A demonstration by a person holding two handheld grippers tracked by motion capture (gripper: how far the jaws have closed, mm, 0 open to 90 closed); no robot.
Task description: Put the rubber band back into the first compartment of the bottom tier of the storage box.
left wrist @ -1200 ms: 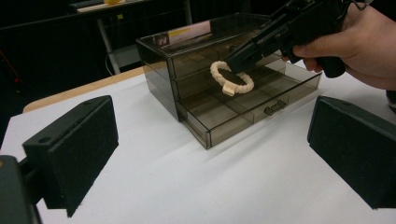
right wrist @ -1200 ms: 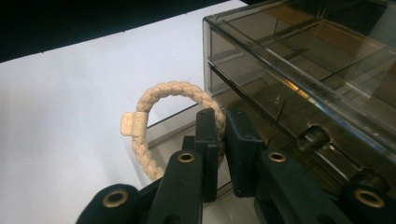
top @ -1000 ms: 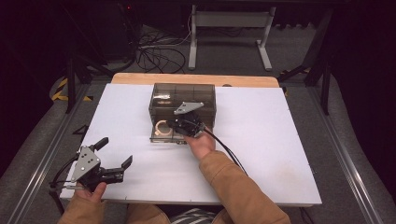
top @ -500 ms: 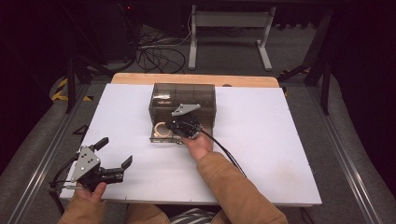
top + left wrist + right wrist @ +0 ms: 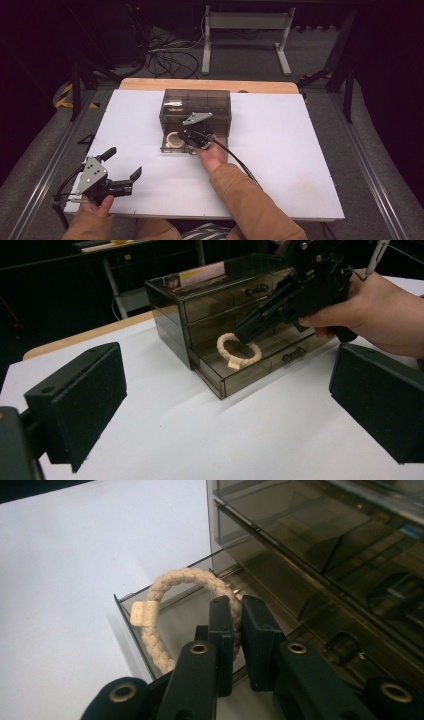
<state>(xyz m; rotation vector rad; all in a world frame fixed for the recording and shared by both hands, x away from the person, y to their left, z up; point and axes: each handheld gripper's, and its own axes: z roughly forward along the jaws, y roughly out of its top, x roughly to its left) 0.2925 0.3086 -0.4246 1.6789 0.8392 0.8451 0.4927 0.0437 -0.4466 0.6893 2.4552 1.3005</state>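
Observation:
A smoky see-through drawer box (image 5: 197, 102) stands mid-table with its bottom drawer (image 5: 167, 147) pulled out toward me. My right gripper (image 5: 183, 136) reaches into that drawer, shut on a cream braided bracelet (image 5: 173, 138). In the right gripper view the jaws (image 5: 237, 605) pinch the bracelet's (image 5: 185, 580) right side, and its small tag hangs at the left. The left gripper view shows the bracelet (image 5: 239, 351) tilted up over the drawer floor. My left gripper (image 5: 122, 162) rests open at the table's front left, nothing between its pads (image 5: 80, 390).
The white table top (image 5: 290, 150) has a wooden strip along its far edge. The box's upper drawers (image 5: 235, 295) are closed, with small knobs on their fronts. Cables and a metal stand lie on the floor behind the table.
The right gripper with the bracelet has edged slightly left and toward me over the open drawer. The left gripper has stayed put.

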